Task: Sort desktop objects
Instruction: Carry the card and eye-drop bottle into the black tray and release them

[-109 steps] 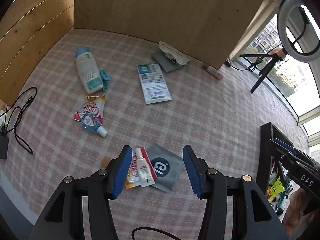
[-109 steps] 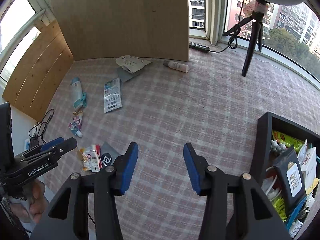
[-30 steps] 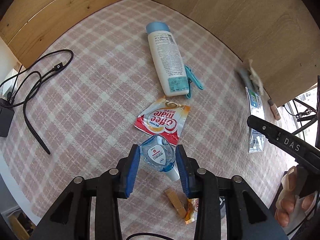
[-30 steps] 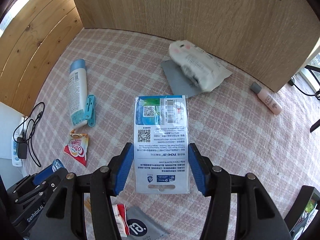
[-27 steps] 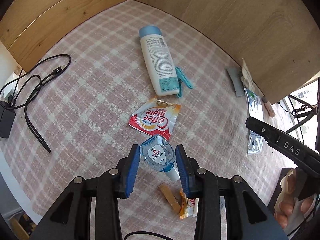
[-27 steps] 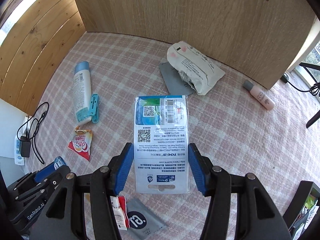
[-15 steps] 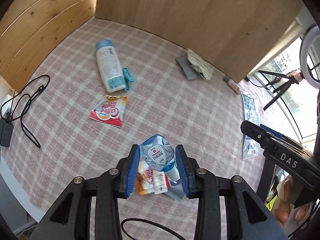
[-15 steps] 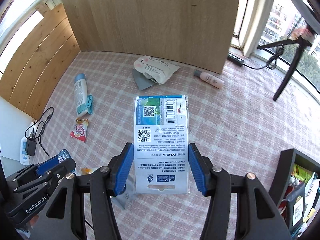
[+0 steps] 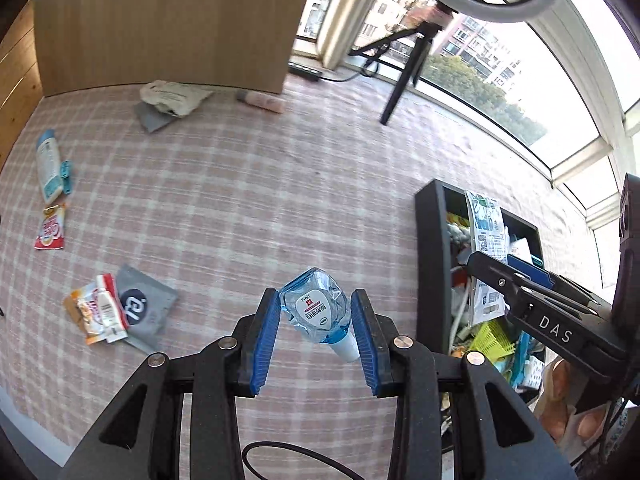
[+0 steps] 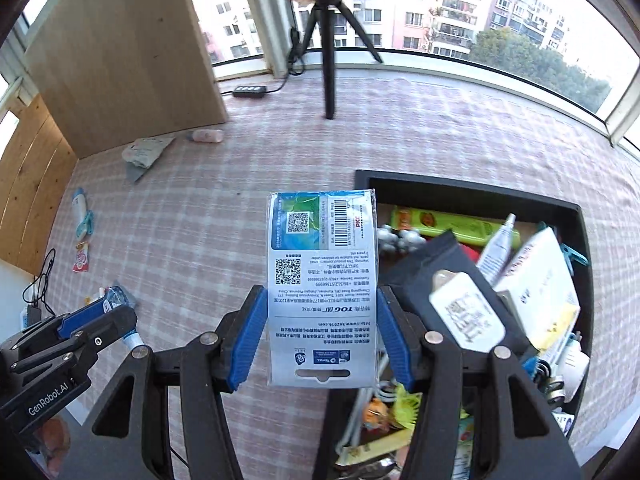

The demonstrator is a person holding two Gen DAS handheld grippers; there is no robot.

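My left gripper [image 9: 315,314] is shut on a small clear blue bottle [image 9: 316,310] with a white cap, held above the checked tablecloth, left of the black storage box [image 9: 430,256]. My right gripper [image 10: 322,312] is shut on a flat white and blue packet [image 10: 323,288] with barcode and QR codes, held over the box's [image 10: 472,194] left edge. The right gripper with the packet also shows in the left wrist view [image 9: 486,236] over the box. The left gripper shows at the lower left of the right wrist view [image 10: 96,316].
The box holds several items. On the cloth lie a grey pouch with sachets [image 9: 132,304], a Coffee mate sachet [image 9: 50,228], a white lotion bottle with a teal clip [image 9: 48,166], a crumpled white bag [image 9: 174,96] and a pink tube [image 9: 260,100]. A tripod [image 10: 326,52] stands at the back.
Both grippers have swung right, away from the scattered items, toward the black box. The bottle and the packet stay gripped; the packet is now over the box.
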